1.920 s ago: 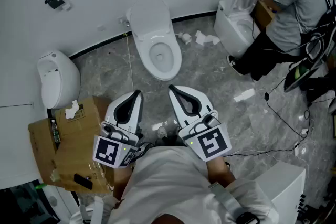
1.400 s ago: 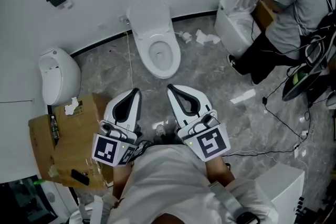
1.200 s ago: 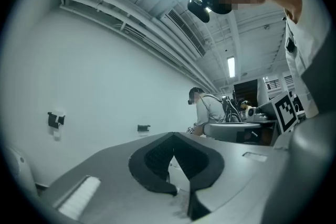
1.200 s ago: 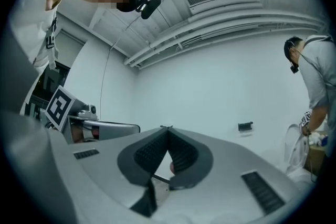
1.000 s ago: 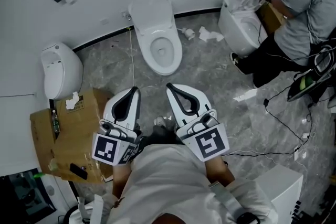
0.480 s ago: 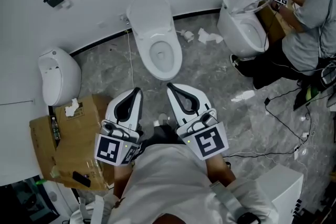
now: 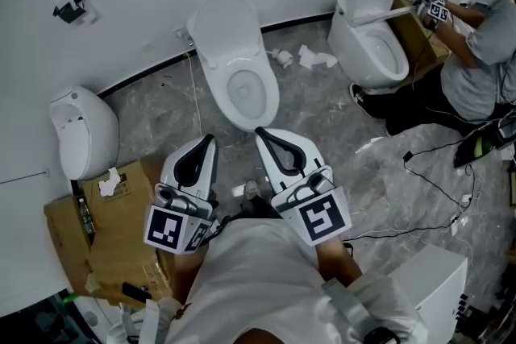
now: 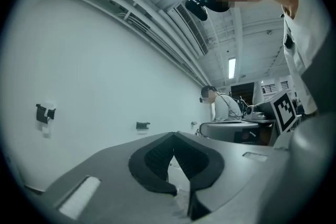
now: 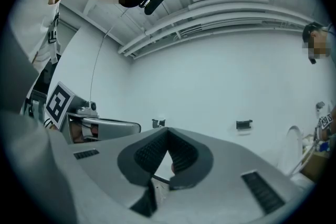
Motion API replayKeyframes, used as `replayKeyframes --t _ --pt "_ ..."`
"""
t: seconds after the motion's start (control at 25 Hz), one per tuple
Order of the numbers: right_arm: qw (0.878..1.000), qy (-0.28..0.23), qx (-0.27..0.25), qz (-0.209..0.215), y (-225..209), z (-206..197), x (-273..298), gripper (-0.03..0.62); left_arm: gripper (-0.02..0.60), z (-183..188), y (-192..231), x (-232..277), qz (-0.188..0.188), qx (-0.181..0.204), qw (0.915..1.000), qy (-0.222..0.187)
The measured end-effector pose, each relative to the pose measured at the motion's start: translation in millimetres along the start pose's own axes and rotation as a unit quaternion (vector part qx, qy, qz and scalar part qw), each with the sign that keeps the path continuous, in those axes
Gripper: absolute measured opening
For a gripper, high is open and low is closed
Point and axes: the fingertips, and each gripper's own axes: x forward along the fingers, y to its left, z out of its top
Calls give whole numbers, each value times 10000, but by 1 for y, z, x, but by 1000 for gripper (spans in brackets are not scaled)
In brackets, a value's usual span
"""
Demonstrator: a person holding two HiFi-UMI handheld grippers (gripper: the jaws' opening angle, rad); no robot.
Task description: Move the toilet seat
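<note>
At 9 o'clock in the head view a white wall fixture [image 7: 81,133] hangs above a cardboard box [image 7: 105,254]. Both are well apart from the work.

The left gripper [image 7: 212,139] is held level, its jaws pressed together with nothing between them. The left gripper view shows only the closed pads [image 8: 157,157] against a bare wall.

Straight ahead at 12 o'clock stands the toilet [image 7: 211,113] against the wall, on the grey floor [image 7: 322,125]. Its lid [image 7: 226,24] stands raised. The toilet seat [image 7: 216,89] looks to be lying flat on the bowl, a smooth white oval ring, though seat and bowl rim are hard to tell apart from above. Its front edge sits just beyond the gripper tips, not touched.

The right gripper [image 7: 260,131] is likewise pressed together and empty, pointing level at the wall in its own view.

This looks like the approach step, with no grasp begun. The next move likely calls for tipping a gripper down to the seat's front edge, spreading its jaws to catch that thin rim, then swinging the seat on its hinge.

At 2 o'clock a second toilet [image 7: 367,52] is being handled by another person [image 7: 484,52], with paper scraps [image 7: 310,56] lying between the two toilets.
</note>
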Motion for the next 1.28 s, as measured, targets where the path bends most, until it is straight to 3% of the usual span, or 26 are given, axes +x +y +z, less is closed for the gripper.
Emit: replayKeyframes --t 0.48,1.28 --pt "9997 143 157 -89 -27 -11 45 5 0 -10 37 39 -184 -66 9998 108" --pt "9980 100 288 562 -141 -23 116 5 0 -18 79 158 457 71 9986 239"
